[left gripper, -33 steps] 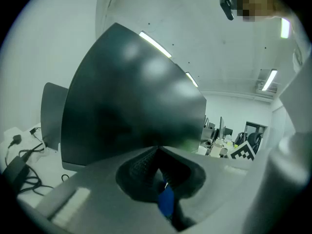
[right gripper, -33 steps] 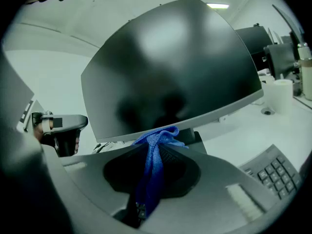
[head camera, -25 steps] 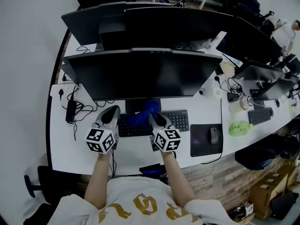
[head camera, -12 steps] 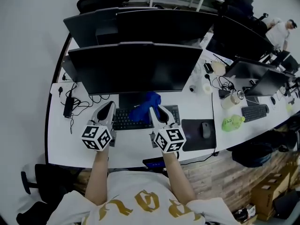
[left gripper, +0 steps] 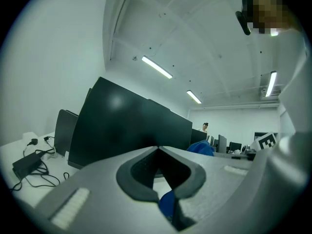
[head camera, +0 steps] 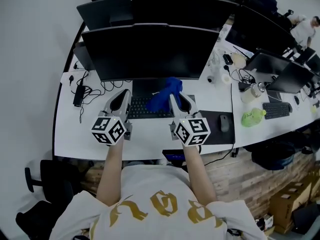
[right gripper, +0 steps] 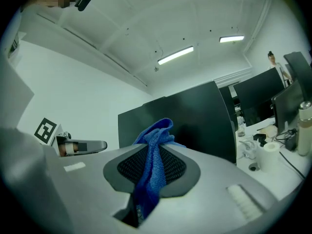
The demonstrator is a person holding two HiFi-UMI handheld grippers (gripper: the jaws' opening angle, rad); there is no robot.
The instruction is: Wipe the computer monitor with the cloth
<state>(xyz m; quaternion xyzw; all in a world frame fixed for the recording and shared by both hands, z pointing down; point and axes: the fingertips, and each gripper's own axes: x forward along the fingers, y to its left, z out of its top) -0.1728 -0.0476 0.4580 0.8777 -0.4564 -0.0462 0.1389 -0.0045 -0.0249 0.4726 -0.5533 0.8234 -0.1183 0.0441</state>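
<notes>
The white desk (head camera: 145, 144) carries a dark monitor (head camera: 150, 51) at its back and a black keyboard (head camera: 142, 110) before it. A mouse (head camera: 223, 124) sits on a mouse pad (head camera: 222, 136) at right, a power adapter (head camera: 78, 96) at left.

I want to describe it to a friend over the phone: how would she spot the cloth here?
Find the big dark monitor nearest the person on the long white desk. In front of its lower edge, over the keyboard, the right gripper pinches the cloth: crumpled, bright blue, the only soft thing among black and grey gear.
</notes>
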